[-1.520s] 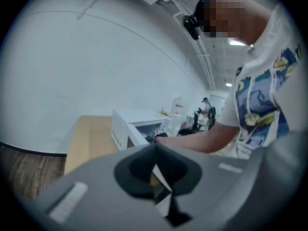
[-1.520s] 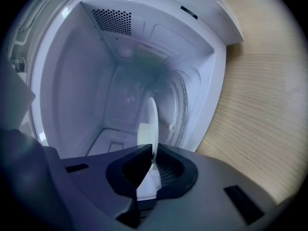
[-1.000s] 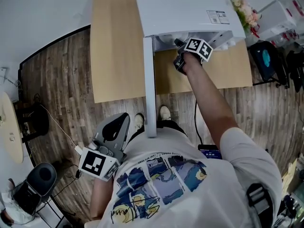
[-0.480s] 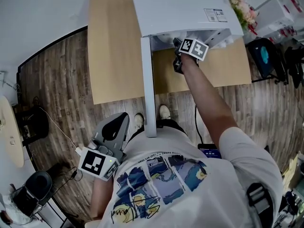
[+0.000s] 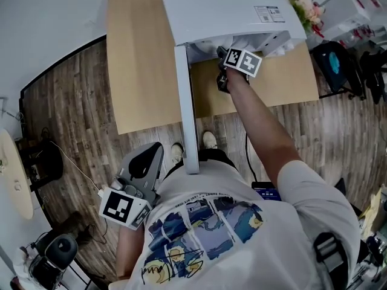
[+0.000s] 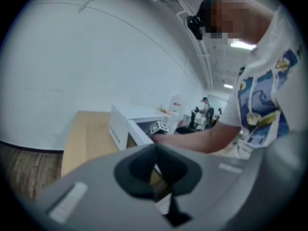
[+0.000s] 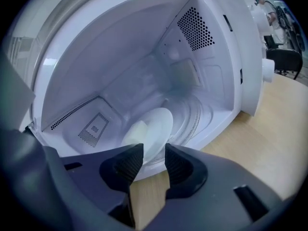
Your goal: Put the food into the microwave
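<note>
A white microwave [image 5: 230, 11] stands on the wooden table [image 5: 145, 53] with its door [image 5: 184, 101] swung open toward me. Inside it, on the glass turntable, a white plate [image 7: 156, 126] carries a pale yellow piece of food [image 7: 134, 131]. My right gripper [image 7: 154, 160] is at the mouth of the cavity, open, its pads apart just short of the plate's near rim and pressing on nothing. In the head view the right gripper [image 5: 225, 56] reaches under the microwave's top edge. My left gripper [image 5: 147, 162] hangs low by my side, shut and empty, far from the microwave [image 6: 125, 124].
The open door juts past the table's front edge, left of my right arm. Flowers [image 5: 302, 5] and white boxes sit at the table's far right. A black chair [image 5: 335, 71] stands on the wooden floor to the right. Cables lie on the floor at lower left.
The right gripper stays at the microwave's mouth and its marker cube has tilted a little. The left gripper has not moved.
</note>
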`<state>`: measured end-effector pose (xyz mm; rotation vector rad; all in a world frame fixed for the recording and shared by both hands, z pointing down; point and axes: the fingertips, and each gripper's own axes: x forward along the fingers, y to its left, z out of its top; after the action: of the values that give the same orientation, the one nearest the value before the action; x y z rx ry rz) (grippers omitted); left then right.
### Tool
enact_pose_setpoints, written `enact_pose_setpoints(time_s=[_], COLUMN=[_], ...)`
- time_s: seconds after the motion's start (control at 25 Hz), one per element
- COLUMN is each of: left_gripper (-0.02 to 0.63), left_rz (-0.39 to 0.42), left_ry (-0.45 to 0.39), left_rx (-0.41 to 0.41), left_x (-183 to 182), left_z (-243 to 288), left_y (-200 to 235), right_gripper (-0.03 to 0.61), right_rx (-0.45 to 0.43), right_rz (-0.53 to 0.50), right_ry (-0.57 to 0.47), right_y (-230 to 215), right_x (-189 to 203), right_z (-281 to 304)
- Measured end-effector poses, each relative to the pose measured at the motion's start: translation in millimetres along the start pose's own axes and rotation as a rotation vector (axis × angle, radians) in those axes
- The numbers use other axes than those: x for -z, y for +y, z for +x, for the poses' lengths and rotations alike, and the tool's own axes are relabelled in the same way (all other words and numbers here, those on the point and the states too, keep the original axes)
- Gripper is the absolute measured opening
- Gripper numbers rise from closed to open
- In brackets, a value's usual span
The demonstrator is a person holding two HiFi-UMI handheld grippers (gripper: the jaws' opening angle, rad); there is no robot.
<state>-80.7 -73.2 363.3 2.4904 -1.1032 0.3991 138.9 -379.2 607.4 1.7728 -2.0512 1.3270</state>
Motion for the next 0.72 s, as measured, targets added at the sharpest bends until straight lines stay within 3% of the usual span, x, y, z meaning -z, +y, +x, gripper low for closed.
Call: enact_pose_setpoints(time_s=[0.4,0.72], left_gripper=[0.008,0.008], left_rz=[0.005,0.032], left_ry=[0.0,-0.018], left_rx=[0.066,0.163], left_x=[6.3,10.3], left_z=[-7.7,-11.3], left_y=[-8.1,-12.6], right_gripper=[0.141,0.076], right_rx=[-0.045,-0.097], right_rz=[0.059,0.03], right_ry=[-0.018,-0.023], right_y=[-5.0,6.8], right_x=[13.0,31.5], right_z=[-17.7,-73.9])
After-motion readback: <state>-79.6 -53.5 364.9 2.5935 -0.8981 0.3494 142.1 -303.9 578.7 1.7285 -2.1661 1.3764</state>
